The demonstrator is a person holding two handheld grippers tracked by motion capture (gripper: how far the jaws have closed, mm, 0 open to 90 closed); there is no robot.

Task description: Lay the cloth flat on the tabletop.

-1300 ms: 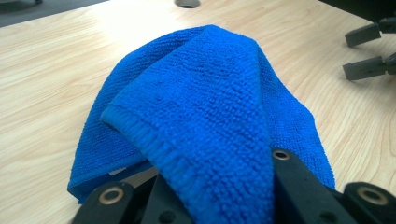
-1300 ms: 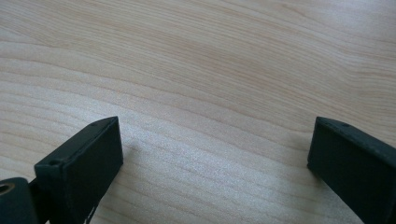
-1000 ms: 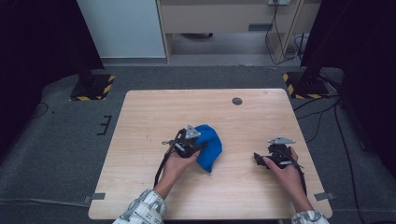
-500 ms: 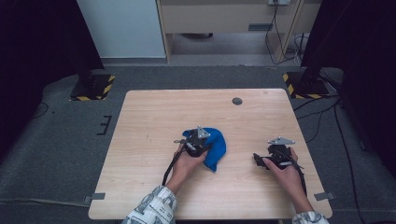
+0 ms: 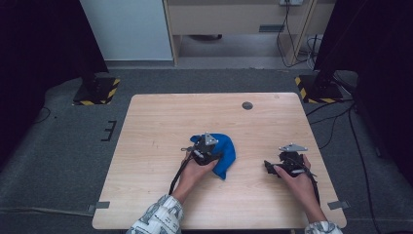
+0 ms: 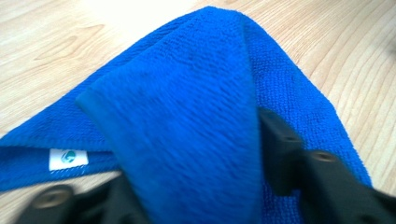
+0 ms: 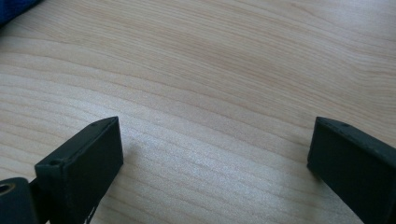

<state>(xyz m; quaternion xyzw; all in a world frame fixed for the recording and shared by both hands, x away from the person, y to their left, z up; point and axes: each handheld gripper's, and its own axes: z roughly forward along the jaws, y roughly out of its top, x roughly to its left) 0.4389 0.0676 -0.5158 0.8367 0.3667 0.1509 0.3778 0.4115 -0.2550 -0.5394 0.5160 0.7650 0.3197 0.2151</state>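
A blue terry cloth (image 5: 228,155) lies bunched near the middle of the wooden table (image 5: 156,126). My left gripper (image 5: 217,156) sits on its left side, shut on a raised fold. In the left gripper view that fold of the blue cloth (image 6: 187,93) drapes between the jaws of the left gripper (image 6: 196,163), and a small white label (image 6: 68,158) shows on its lower edge. My right gripper (image 5: 270,167) rests low on the table, apart from the cloth on its right. In its own view, the right gripper (image 7: 215,140) stands open over bare wood.
A dark round grommet (image 5: 247,105) is set in the table near the far edge. Black stands with yellow-striped feet (image 5: 97,90) flank the table on the floor. A corner of the blue cloth (image 7: 14,9) shows at the top left of the right gripper view.
My left gripper has carried the fold of cloth a little to the right, and the cloth has bunched up tighter. The right gripper has stayed where it was.
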